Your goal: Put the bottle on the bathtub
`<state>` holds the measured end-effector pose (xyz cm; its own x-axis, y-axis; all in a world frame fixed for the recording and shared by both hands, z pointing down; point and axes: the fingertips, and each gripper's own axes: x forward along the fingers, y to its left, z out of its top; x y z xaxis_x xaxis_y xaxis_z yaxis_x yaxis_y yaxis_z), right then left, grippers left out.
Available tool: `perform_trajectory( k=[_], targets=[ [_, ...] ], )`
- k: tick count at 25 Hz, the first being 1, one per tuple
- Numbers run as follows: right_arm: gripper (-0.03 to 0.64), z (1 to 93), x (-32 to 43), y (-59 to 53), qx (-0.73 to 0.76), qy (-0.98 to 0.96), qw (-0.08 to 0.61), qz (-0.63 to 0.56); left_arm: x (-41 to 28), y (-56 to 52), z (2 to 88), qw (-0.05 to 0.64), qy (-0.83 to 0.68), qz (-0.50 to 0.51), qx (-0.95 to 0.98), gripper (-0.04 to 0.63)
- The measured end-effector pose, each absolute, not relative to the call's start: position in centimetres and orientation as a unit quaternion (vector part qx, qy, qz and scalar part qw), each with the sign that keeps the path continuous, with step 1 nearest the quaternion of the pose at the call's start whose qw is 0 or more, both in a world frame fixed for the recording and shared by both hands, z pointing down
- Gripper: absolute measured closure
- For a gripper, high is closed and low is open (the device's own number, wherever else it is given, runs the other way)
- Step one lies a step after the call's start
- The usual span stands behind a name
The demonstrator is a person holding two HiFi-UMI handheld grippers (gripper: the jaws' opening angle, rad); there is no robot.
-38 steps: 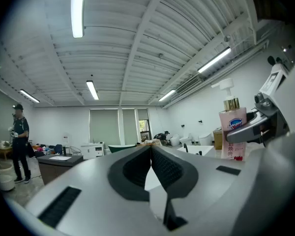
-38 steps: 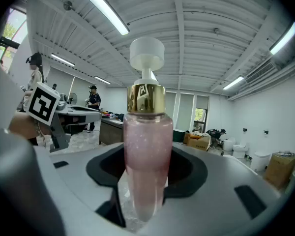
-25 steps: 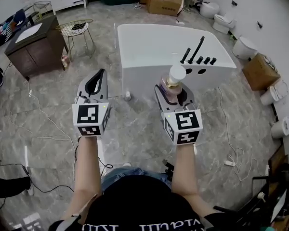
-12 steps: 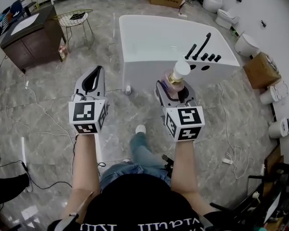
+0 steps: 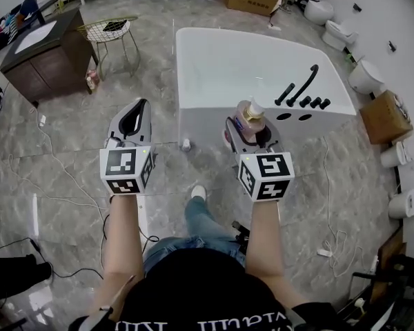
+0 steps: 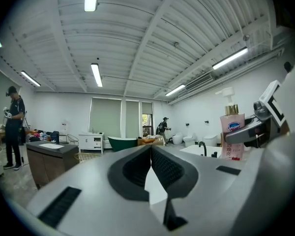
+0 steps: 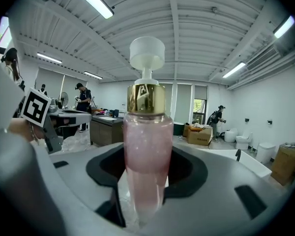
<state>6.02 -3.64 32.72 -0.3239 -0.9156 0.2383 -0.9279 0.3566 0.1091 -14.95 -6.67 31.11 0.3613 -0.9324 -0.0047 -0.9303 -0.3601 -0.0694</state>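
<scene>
Bottle [image 5: 250, 113] upright in right gripper [image 5: 252, 134], near bathtub [image 5: 221, 61]

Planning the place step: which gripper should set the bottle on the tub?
Right. The right gripper holds the bottle upright, just short of the bathtub rim near the faucet. The left gripper is shut on nothing, off the tub's corner.

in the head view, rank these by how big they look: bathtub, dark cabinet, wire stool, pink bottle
1. bathtub
2. dark cabinet
3. wire stool
4. pink bottle, which looks smallest even though it is nearest the camera
</scene>
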Motion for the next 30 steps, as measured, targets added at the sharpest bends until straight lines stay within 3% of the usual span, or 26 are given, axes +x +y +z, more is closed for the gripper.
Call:
perform_trajectory(
  k=[15,30],
  targets=[
    [0.383,35.7,10.6,-26.4,0.520,-0.837,0.160,0.058,-10.1,-27.2,33.1,0.004,0.596,-0.040,-0.802,0.583],
    [0.383,49.6,11.6,-32.9,0.528,-0.808,0.210,0.158,-8.8,-33.6,40.7,-0.026,0.564,-0.104,-0.819,0.583]
  ],
)
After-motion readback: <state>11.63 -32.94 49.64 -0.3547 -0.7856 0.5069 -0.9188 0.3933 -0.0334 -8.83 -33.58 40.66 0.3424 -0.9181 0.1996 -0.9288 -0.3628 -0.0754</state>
